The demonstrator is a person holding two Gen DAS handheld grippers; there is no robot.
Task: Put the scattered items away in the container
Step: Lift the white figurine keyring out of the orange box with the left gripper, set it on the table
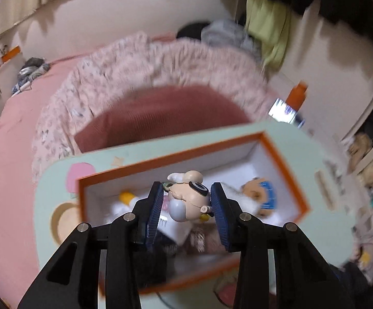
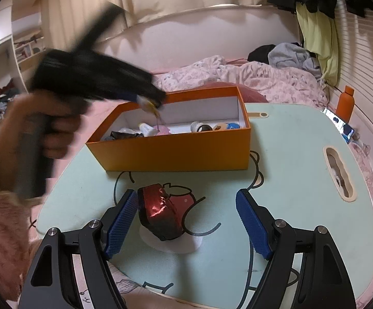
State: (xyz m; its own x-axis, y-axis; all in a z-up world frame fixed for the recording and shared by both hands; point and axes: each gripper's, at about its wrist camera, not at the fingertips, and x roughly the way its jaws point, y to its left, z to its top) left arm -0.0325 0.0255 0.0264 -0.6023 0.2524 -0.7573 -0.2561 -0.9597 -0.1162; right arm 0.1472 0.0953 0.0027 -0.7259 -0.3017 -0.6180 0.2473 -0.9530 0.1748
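Observation:
My left gripper (image 1: 187,203) hangs over the open orange box (image 1: 176,158), shut on a small beige figurine with goggles (image 1: 186,198). The right wrist view shows that gripper (image 2: 148,100) blurred above the box (image 2: 171,149), with the figurine dangling under it. Inside the box lie a white bottle (image 2: 145,128), a blue-capped plush toy (image 1: 261,195) and several other small items. My right gripper (image 2: 186,193) stands open low over the mint-green table (image 2: 289,154). A shiny red and black pouch (image 2: 158,213) lies between its fingers, close to the left pad and apart from the right one.
A person's hand (image 2: 55,134) in a pink fuzzy sleeve holds the left gripper. An orange bottle (image 2: 346,100) and a lit phone (image 2: 340,126) stand past the table's far right corner. The table has a handle slot (image 2: 338,175) and rests on a bed with a pink duvet (image 2: 263,79).

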